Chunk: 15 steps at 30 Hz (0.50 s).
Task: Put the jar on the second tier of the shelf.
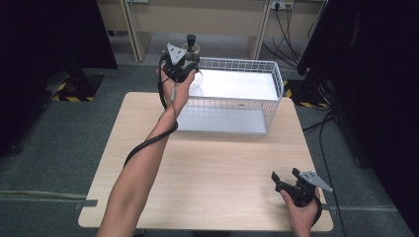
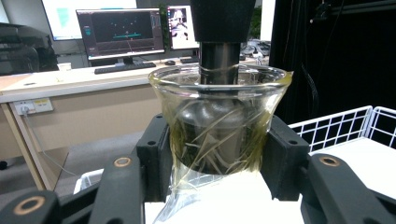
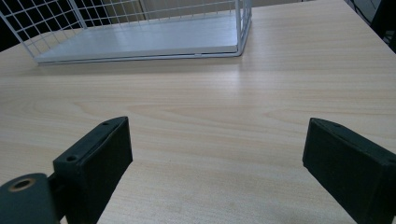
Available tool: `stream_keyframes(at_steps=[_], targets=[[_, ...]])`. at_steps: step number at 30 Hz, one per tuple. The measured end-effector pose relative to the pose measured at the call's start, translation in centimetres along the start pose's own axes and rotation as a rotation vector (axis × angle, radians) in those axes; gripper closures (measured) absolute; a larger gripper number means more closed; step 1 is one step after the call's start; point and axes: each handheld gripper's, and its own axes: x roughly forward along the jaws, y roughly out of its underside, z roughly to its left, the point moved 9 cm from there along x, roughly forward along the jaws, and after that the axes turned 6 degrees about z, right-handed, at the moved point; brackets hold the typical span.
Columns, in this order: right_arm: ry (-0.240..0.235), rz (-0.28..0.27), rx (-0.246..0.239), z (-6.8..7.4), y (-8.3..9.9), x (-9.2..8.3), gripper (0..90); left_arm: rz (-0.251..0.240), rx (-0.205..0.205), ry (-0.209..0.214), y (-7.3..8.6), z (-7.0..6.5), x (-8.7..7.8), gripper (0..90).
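Clear glass vessel (image 2: 219, 126) up close in the left gripper view: round, thin-walled, flared rim with a pouring lip, narrowing at the waist, yellowish tint and streaky reflections across the curve. Inside it a dark cylindrical plunger (image 2: 219, 51), matte black cap above, glossy metal shaft below. Left gripper (image 2: 219, 158) clamped on the glass vessel, matte black pads pressed flat against both sides of the waist, brass-coloured rivets on the arms below. From the high view, left gripper (image 1: 180, 64) held aloft over the far left corner of the wire basket (image 1: 269, 106), glass vessel (image 1: 193, 79) hanging in the jaws just above the basket's rim, plunger knob (image 1: 190, 39) poking up on top, black cable looping down the forearm.

Basket: thin white wire in a square grid, rectangular, with a smooth flat white floor panel. Table (image 1: 212, 177): pale wood-grain laminate, rounded corners, light sheen.

Right gripper (image 1: 282, 178) low at the near right edge of the table, grey three-cornered plate on top. Right gripper (image 3: 217, 163) in its own view: blocky black jaws spread wide apart, nothing but bare tabletop between them, wire basket (image 3: 243, 28) lying well ahead.
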Motion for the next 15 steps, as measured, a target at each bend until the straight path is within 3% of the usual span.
stream_keyframes(at_steps=[15], targets=[[-0.003, 0.002, 0.0, 0.02, 0.01, 0.02, 8.5, 0.007, -0.004, 0.007, 0.48, -0.15, 0.51, 50.2]])
